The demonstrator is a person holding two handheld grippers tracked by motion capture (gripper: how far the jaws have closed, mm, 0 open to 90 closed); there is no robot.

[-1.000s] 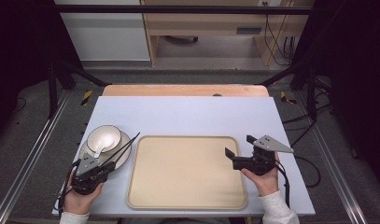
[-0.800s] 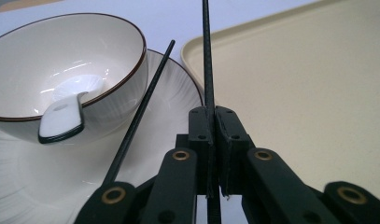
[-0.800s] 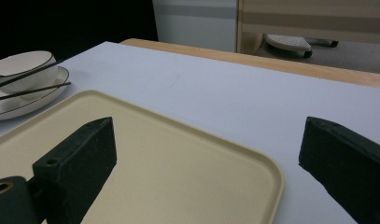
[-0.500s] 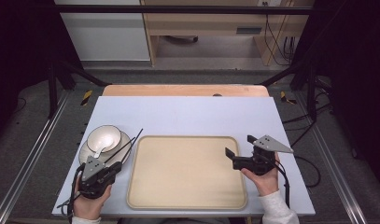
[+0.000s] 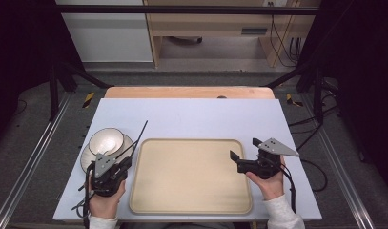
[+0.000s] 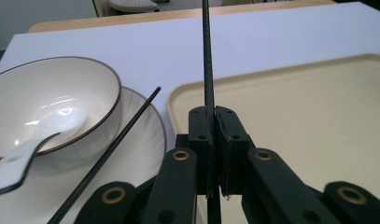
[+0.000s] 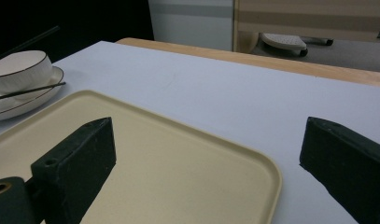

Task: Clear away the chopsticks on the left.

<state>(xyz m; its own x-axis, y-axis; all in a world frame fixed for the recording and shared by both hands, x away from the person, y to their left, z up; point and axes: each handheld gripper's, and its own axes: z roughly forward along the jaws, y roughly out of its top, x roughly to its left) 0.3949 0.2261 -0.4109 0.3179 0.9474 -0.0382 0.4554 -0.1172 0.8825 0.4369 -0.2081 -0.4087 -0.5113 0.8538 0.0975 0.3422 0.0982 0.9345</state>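
Observation:
My left gripper (image 5: pixel 126 161) (image 6: pixel 214 114) is shut on a thin black chopstick (image 5: pixel 139 134) (image 6: pixel 207 56), which points up and away over the left edge of the beige tray (image 5: pixel 191 174) (image 6: pixel 295 107). A second black chopstick (image 6: pixel 117 144) (image 7: pixel 29 91) lies across the white plate (image 5: pixel 86 157) (image 6: pixel 141 135). On that plate stands a dark-rimmed white bowl (image 5: pixel 106 140) (image 6: pixel 47 93) with a white spoon (image 6: pixel 38 135) in it. My right gripper (image 5: pixel 243 148) (image 7: pixel 208 140) hangs open over the tray's right edge, nothing between its jaws.
The pale table top (image 5: pixel 206 119) extends behind the tray, with a wooden strip (image 5: pixel 189 92) along its far edge. Dark frame legs and cables stand on the floor to both sides.
My left gripper has moved right towards the tray with the chopstick, lifting it a little. The right gripper has stayed in place.

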